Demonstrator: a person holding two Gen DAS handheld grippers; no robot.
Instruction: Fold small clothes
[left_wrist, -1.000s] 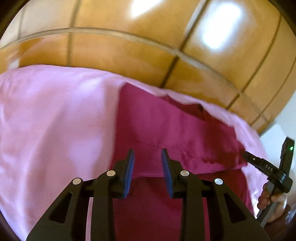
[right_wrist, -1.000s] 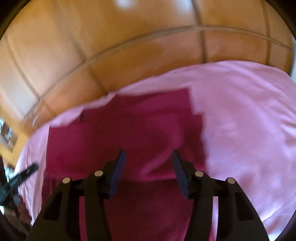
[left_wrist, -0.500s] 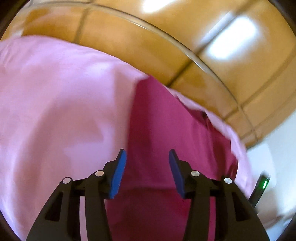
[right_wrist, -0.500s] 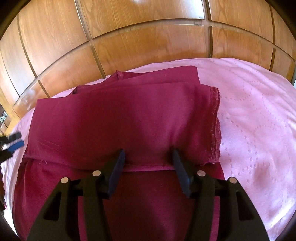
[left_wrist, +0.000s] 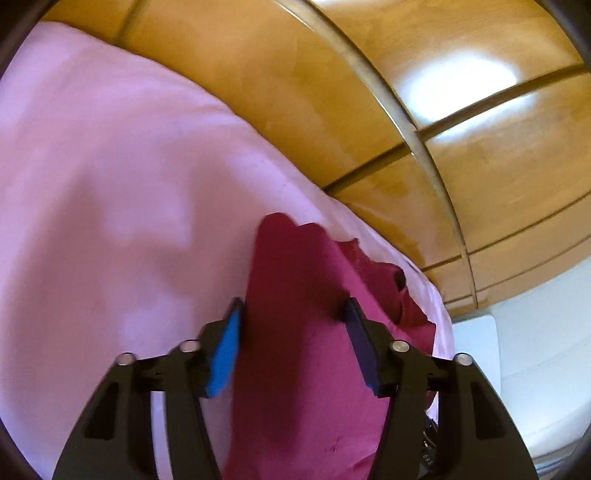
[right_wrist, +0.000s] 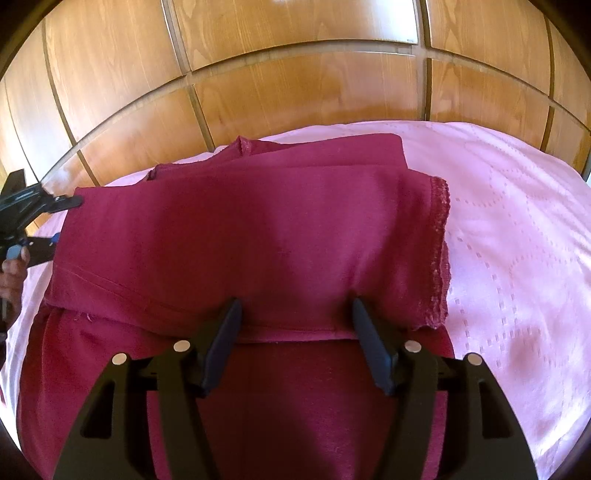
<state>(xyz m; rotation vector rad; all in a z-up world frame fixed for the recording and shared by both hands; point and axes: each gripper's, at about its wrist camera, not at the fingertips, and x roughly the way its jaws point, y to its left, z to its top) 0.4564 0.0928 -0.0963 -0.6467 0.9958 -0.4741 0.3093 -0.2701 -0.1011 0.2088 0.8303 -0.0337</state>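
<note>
While the maroon garment (right_wrist: 251, 236) lies part-folded on the pink bedspread (right_wrist: 517, 229), its upper half doubled toward the near hem, the right gripper (right_wrist: 295, 321) stands over that folded edge, jaws opening with nothing pinched, apparently letting the fold settle. Left gripper (left_wrist: 293, 328): jaws closing astride the garment's side edge; the blurred view leaves any grip uncertain, pads seemingly apart. Wooden wardrobe panels (right_wrist: 295, 81) behind the bed.
</note>
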